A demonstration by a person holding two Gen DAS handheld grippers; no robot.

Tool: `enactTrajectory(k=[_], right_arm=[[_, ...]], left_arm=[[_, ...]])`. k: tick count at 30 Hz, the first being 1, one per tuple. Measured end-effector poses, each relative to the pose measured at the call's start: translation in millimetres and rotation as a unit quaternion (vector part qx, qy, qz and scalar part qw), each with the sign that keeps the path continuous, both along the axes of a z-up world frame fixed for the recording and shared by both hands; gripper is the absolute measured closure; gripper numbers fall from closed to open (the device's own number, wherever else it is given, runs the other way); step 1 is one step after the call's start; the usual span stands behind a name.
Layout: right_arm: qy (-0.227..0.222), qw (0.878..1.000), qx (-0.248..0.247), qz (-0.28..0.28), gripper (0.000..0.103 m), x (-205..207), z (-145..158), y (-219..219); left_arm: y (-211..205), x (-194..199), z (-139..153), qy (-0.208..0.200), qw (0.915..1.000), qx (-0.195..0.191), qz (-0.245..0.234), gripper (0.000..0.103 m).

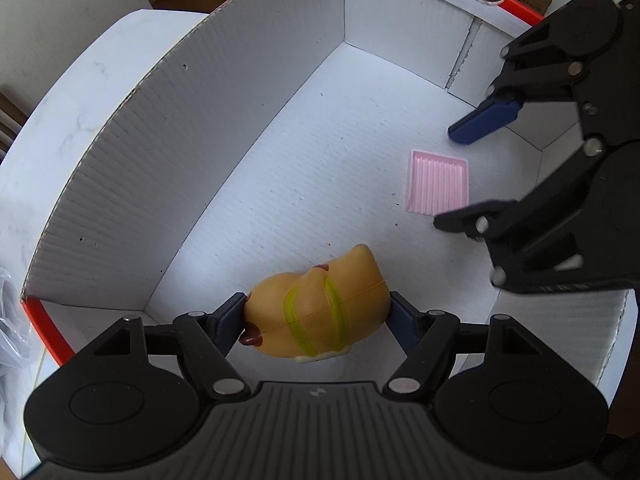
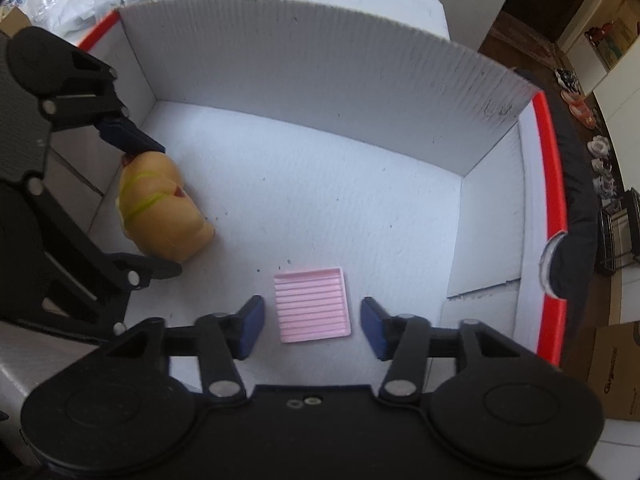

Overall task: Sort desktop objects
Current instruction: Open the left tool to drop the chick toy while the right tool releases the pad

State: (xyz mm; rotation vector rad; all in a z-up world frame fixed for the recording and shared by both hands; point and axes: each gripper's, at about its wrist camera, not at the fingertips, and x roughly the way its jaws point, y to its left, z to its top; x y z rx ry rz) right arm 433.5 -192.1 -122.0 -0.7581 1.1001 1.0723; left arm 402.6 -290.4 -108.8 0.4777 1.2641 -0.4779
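Sorting is under way inside the white box (image 2: 400, 92): the yellow toy (image 1: 320, 304) is clamped between the left gripper (image 1: 316, 312) pads near one side wall, while the pink ridged tray (image 2: 313, 305) lies released on the floor between the right gripper (image 2: 312, 322) pads, spread clear of it.

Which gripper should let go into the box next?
Left. The left gripper is shut on the yellow toy low over the box floor; right gripper jaws are open around the pink tray.
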Motion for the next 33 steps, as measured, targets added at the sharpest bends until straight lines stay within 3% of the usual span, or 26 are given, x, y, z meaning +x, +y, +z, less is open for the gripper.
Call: enactTrajectory(k=[7, 18, 33], right_arm=[[-0.002, 0.999, 0.035, 0.004, 0.032, -4, 21, -12], [0.003, 0.997, 0.078, -0.005, 0.029, -9, 46, -34], [-0.005, 0.984, 0.178, 0.003, 0.017, -45, 104, -55]], left_arm=[[5, 1, 10, -0.015, 0.9996, -0.021, 0.009, 0.019], [18, -12, 42, -0.054, 0.9954, -0.073, 0.029, 0.019], [53, -88, 105, -0.151, 0.9755, -0.135, 0.086, 0.019]])
